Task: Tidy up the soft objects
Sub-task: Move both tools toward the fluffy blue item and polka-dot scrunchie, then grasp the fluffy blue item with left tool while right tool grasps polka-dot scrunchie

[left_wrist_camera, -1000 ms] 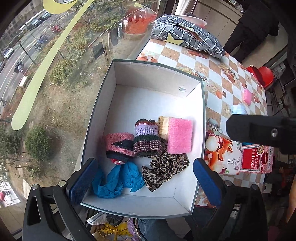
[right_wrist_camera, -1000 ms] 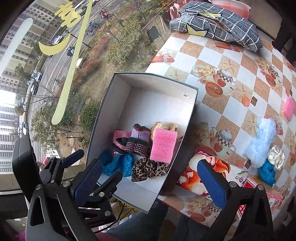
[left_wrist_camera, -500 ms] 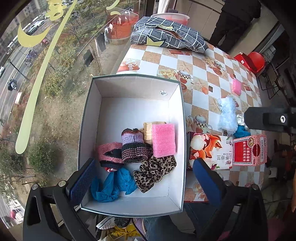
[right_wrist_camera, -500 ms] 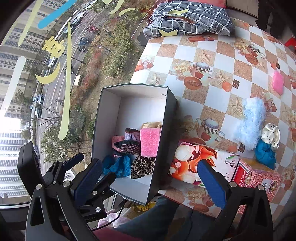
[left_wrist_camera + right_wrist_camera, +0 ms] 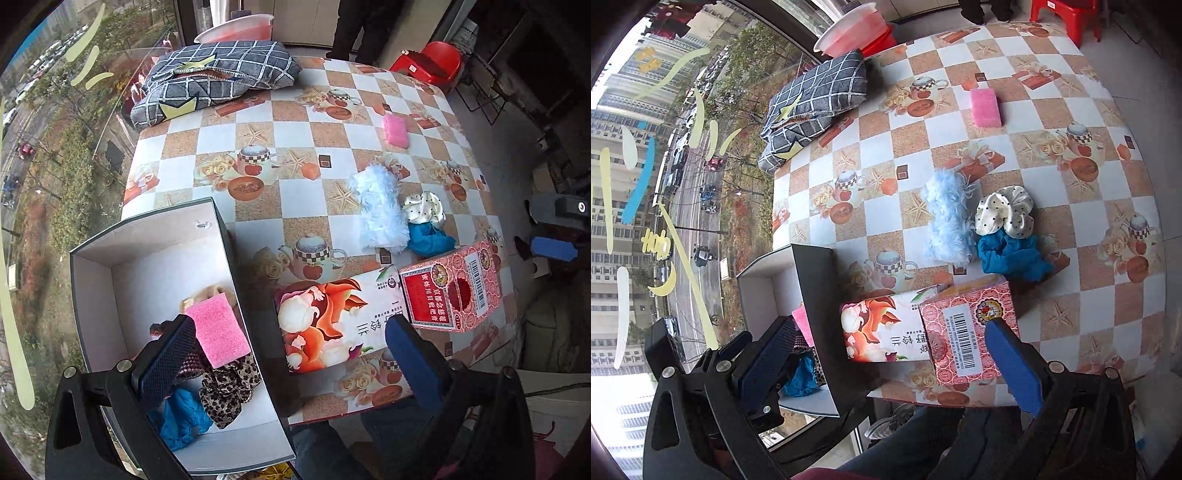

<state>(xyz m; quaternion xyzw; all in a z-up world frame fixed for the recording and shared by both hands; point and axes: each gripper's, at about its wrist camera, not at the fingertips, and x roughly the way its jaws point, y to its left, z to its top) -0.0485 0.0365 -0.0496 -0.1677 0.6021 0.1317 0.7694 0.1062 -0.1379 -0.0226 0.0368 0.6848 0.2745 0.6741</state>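
Note:
An open grey box [image 5: 221,236] [image 5: 812,295] at the table's near left holds a pink sponge [image 5: 218,330], a leopard scrunchie [image 5: 229,387], a blue scrunchie [image 5: 183,417] and knitted pieces. On the table lie a fluffy light-blue piece [image 5: 380,210] [image 5: 947,218], a white dotted scrunchie [image 5: 424,208] [image 5: 1004,210], a teal scrunchie [image 5: 428,238] [image 5: 1015,258] and a second pink sponge [image 5: 396,131] [image 5: 986,103]. My left gripper [image 5: 291,362] is open and empty above the box's right wall. My right gripper [image 5: 890,365] is open and empty above the cartons.
A floral carton [image 5: 332,325] [image 5: 882,332] and a red carton [image 5: 450,288] [image 5: 964,328] lie near the front edge. A checked grey cushion [image 5: 218,74] [image 5: 816,103] sits at the far left. A red stool [image 5: 432,62] stands beyond the table. A window runs along the left.
Both grippers have swung right, from over the box toward the table. The loose soft items and cartons now fill the views. Both stay open and empty.

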